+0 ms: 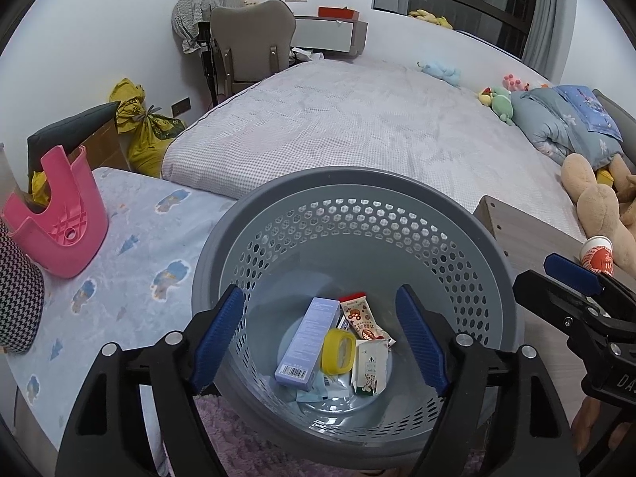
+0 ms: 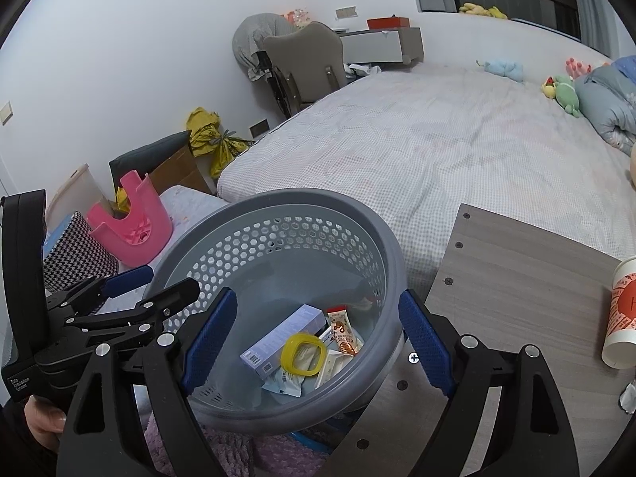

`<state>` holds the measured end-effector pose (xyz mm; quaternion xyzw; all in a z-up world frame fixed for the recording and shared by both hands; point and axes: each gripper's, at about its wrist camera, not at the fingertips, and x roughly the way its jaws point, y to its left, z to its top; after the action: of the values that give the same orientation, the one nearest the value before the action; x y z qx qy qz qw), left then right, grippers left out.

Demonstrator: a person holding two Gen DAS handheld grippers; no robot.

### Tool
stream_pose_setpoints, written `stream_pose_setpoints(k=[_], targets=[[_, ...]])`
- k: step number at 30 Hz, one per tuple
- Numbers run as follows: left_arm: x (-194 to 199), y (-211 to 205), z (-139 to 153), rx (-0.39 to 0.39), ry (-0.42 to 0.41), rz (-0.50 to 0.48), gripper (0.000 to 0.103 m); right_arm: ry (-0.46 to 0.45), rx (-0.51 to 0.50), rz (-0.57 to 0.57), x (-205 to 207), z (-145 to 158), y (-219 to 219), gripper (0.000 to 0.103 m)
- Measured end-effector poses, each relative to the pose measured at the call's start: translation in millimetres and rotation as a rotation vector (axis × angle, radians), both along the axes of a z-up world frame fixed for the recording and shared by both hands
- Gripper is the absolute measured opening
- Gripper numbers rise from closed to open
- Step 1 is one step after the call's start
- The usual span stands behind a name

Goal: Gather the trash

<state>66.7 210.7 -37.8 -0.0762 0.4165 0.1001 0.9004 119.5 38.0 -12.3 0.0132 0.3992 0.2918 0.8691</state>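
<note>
Above trash basket (image 1: pixel 397 187) — both grippers tilted downward, jaws wide, empty.

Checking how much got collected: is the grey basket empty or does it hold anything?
Not empty. The grey basket holds a lavender box, a yellow ring and snack wrappers on its bottom, far below the rim.

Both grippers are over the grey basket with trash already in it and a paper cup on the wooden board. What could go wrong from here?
1. The paper cup lies near the wooden board edge; a clumsy reach by the open right gripper might roll it off.
2. The open left gripper hangs over the grey basket; catching its rim could tip it.
</note>
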Motion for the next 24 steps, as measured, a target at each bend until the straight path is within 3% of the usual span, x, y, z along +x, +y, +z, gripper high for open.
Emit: stream_pose_setpoints(k=[24], targets=[[-4.9,-36.5,7.0,0.054,-0.015,-0.047,0.082,0.008,0.005,-0.112,-21.7,1.2,-57.9,0.088]])
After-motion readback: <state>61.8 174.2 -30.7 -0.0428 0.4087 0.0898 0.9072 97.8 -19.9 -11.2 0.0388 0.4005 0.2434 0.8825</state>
